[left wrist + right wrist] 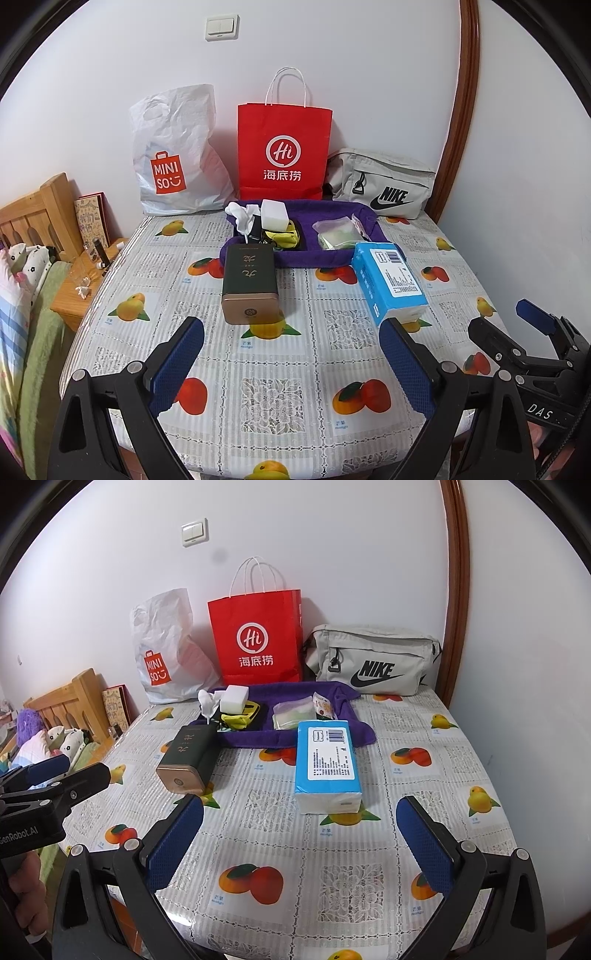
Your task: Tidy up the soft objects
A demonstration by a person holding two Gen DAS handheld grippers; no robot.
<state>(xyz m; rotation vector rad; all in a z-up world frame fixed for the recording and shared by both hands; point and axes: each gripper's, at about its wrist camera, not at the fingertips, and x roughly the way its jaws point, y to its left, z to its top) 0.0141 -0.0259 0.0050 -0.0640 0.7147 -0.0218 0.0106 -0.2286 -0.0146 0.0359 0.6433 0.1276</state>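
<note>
- Table (280, 373), under a fruit-print cloth, carries everything; its far edge meets the white wall.
- Red paper bag (283, 151) stands upright at the middle of that far edge, the white plastic bag (173, 155) to its left and the grey sling bag (384, 182) in the far right corner.
- Purple towel (328, 254) lies spread just in front of the red bag. On it you have a white cloth (242, 214), a white block (274, 214), a yellow-and-black item (284, 236) and a clear packet (334, 232).
- Blue tissue pack (388, 280) lies right of centre, its far end overlapping the towel's near edge.
- Dark tin (250, 284) lies on its side left of the pack, its far end touching the towel.
- Your left gripper (291, 369) hovers over the near edge with its jaws spread wide, holding nothing.
- Your right gripper (299, 845) is likewise wide apart and empty, lined up with the tissue pack but well short of it.
</note>
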